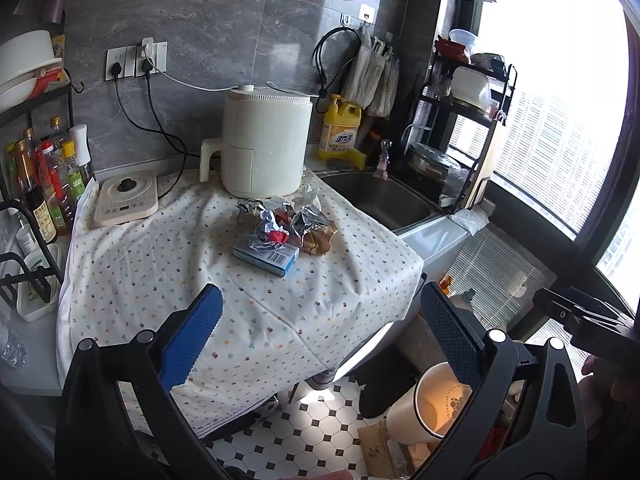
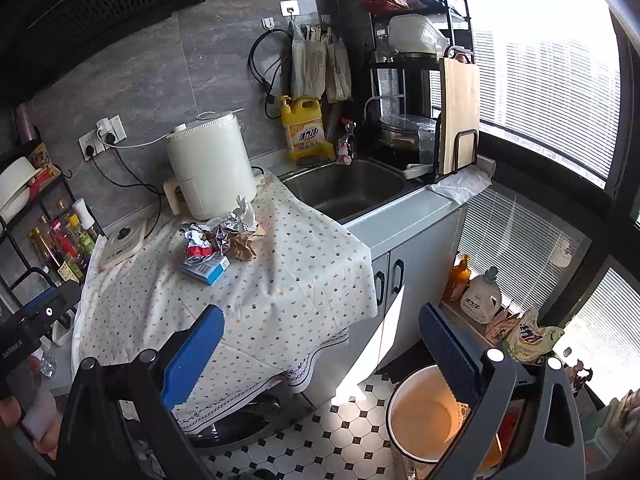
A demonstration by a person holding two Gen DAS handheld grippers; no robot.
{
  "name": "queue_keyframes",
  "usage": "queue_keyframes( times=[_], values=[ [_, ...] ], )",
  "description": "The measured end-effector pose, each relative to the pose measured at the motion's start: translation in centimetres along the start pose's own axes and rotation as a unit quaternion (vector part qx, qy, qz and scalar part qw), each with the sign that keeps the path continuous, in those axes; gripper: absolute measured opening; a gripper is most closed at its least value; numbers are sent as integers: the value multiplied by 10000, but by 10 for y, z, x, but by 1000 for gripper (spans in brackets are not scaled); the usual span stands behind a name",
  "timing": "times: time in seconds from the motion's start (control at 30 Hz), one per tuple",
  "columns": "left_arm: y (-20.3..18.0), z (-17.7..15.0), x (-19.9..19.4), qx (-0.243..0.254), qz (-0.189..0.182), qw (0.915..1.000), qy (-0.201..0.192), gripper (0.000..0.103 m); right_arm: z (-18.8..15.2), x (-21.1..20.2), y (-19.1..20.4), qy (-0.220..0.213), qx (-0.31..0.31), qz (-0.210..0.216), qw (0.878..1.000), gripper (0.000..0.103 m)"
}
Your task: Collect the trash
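A pile of trash point(image 1: 286, 222) lies on the dotted cloth point(image 1: 160, 280) in front of the white air fryer point(image 1: 266, 140): crumpled foil wrappers, a red scrap, a brown paper bag point(image 1: 320, 238) and a blue box point(image 1: 266, 256). The pile also shows in the right wrist view point(image 2: 218, 240), with the blue box point(image 2: 206, 268). A white bin point(image 2: 424, 416) stands on the tiled floor, also in the left wrist view point(image 1: 430, 408). My left gripper point(image 1: 320, 328) is open and empty, short of the pile. My right gripper point(image 2: 320, 344) is open and empty, above the cloth's edge.
An induction hob point(image 1: 126, 198) sits left of the fryer. Oil bottles point(image 1: 44, 184) fill a rack at far left. A steel sink point(image 2: 344, 188), yellow detergent jug point(image 2: 304, 128) and dish rack with cutting board point(image 2: 458, 116) are to the right. Bottles point(image 2: 480, 296) stand by the window.
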State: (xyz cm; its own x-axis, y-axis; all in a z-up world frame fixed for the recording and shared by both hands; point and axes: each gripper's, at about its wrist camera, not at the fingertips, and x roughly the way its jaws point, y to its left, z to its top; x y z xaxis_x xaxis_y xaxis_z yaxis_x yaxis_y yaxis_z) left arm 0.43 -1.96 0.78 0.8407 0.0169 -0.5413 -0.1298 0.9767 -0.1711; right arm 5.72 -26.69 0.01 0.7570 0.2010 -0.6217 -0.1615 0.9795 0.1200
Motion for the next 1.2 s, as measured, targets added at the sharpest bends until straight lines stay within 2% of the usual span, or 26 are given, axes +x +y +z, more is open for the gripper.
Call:
queue_keyframes(
  times=[0.8,1.2],
  values=[
    [-17,-1,6,-109,48,9999,-10,99,-6,4,-18,42,76,66,9999,95],
    [12,0,13,-282,279,9991,171,98,1,35,9,285,-44,324,9991,95]
  ],
)
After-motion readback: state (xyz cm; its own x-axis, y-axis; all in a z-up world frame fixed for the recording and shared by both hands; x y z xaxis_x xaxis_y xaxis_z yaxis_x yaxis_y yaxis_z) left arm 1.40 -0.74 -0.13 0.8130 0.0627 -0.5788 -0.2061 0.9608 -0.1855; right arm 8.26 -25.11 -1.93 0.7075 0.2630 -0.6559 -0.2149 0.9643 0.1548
